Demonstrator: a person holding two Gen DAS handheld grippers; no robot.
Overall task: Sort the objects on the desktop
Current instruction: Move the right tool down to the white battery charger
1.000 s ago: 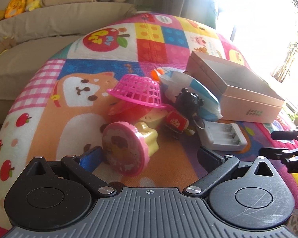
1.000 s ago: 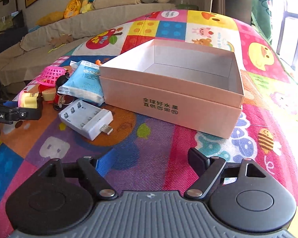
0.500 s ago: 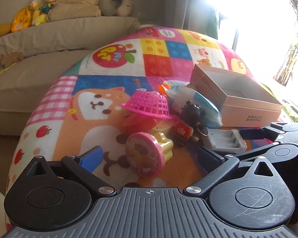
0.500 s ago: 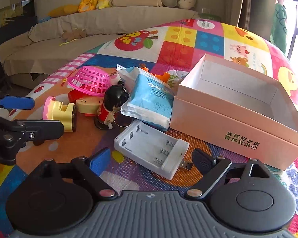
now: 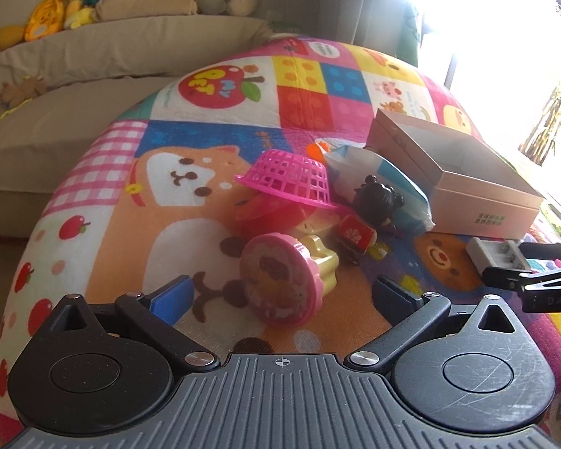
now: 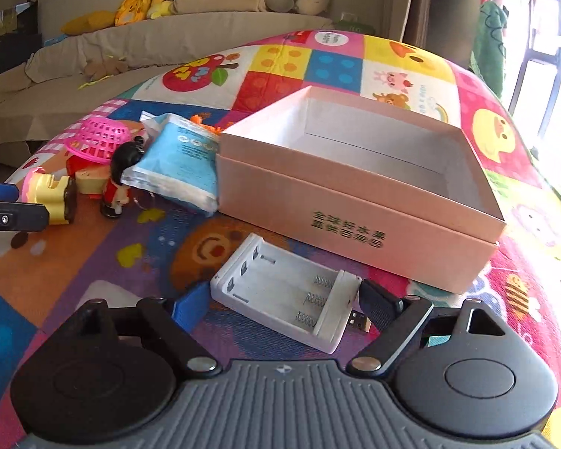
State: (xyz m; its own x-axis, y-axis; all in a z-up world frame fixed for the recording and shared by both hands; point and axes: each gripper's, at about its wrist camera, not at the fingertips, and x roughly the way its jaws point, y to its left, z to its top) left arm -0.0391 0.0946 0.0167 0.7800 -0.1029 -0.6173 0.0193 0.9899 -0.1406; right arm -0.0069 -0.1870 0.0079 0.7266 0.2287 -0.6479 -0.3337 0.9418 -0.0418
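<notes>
A white battery charger (image 6: 286,297) lies on the colourful mat between the open fingers of my right gripper (image 6: 280,305); it also shows in the left wrist view (image 5: 495,258). The open pink cardboard box (image 6: 359,202) stands just behind it. My left gripper (image 5: 280,293) is open around a pink and yellow toy stamp (image 5: 284,280). Behind the stamp lie an upturned pink basket (image 5: 290,177), a black-haired doll keychain (image 5: 374,205) and a blue packet (image 6: 175,161).
A beige sofa (image 5: 74,86) with plush toys runs behind the mat. A bright window (image 5: 486,37) is to the right. The mat's left edge (image 5: 22,262) drops off beside my left gripper.
My right gripper has moved forward and down so the charger now sits between its fingers. My left gripper has closed in on the toy stamp.
</notes>
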